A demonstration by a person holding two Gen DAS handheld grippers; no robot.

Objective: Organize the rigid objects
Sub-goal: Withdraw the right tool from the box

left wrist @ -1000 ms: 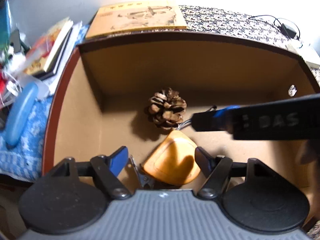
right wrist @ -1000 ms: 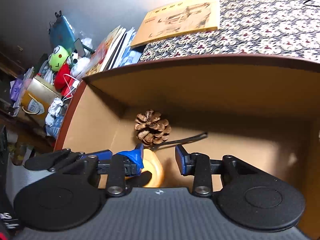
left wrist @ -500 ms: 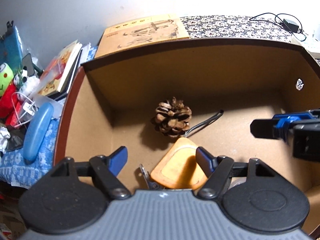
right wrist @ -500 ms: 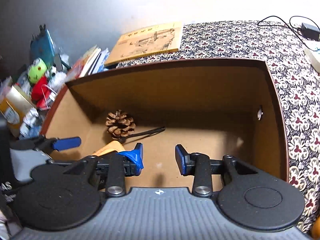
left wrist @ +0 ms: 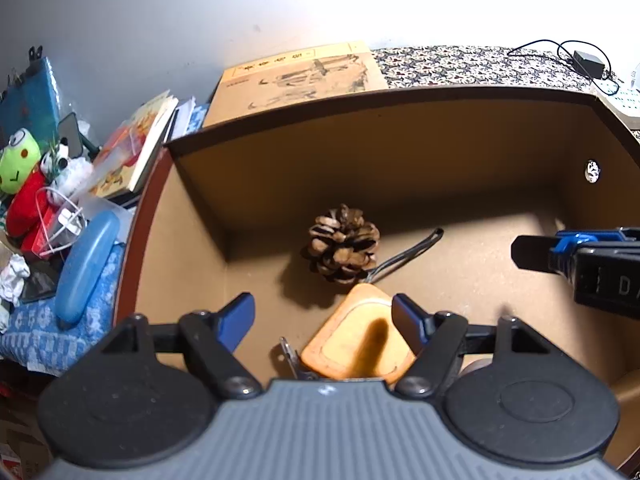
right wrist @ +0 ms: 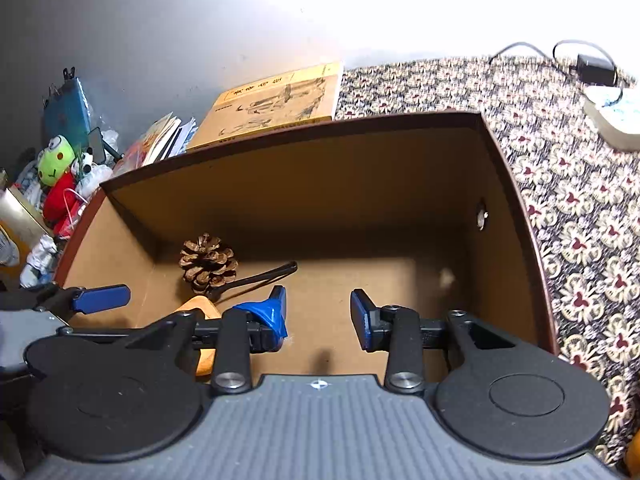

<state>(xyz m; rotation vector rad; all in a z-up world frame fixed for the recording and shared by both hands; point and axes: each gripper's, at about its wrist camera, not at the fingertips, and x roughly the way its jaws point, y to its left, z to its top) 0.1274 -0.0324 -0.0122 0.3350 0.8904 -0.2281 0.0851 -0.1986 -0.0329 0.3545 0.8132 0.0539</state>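
Right claw, part open and empty, withdrawn from pine cone toward frame centre; left claw wide, empty; box floor's right half clear

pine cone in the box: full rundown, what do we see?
The pine cone is brown and woody, its scales spread open with paler tips. It sits on the floor of the open cardboard box, left of centre and short of the back wall, casting a shadow toward the near side. A thin dark handle-like tool runs out from under its right edge and seems to touch it. An orange wooden piece lies just in front; contact there is unclear. Neither hand-held gripper touches it.
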